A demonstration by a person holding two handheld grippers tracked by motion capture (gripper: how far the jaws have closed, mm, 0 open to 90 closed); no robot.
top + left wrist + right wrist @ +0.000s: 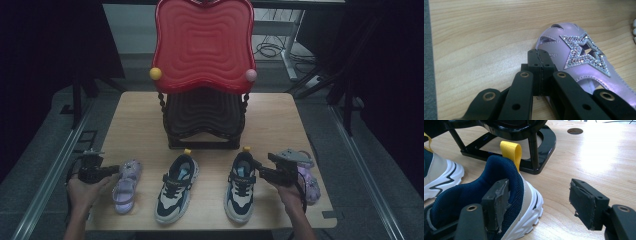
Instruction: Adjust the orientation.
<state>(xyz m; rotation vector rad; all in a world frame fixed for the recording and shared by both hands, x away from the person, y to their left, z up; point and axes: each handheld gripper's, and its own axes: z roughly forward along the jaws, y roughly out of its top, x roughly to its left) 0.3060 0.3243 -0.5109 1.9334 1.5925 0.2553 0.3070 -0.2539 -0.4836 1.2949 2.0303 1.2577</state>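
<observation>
Closest to the person's edge of the wooden table stand four small shoes in a row, toes toward the person. At the right gripper, the jaws stand wide apart: one pad sits inside the collar of the right-hand navy sneaker, against the dark blue lining, and the other pad hangs out over bare wood beside the white sole, so the heel wall lies between them without being pinched. That sneaker's yellow pull loop stands upright at the heel, just in front of the black base of the stand.

Seen from above, the same gripper reaches in from the right toward that sneaker, with a lilac sandal behind the hand. Its partner sneaker sits just to the left.

On the far left, the left gripper has its jaws pressed together on nothing, their tips just beside the toe of the other lilac sandal, which carries a rhinestone star. Behind the row rises a red wavy tray atop the dark stand.
</observation>
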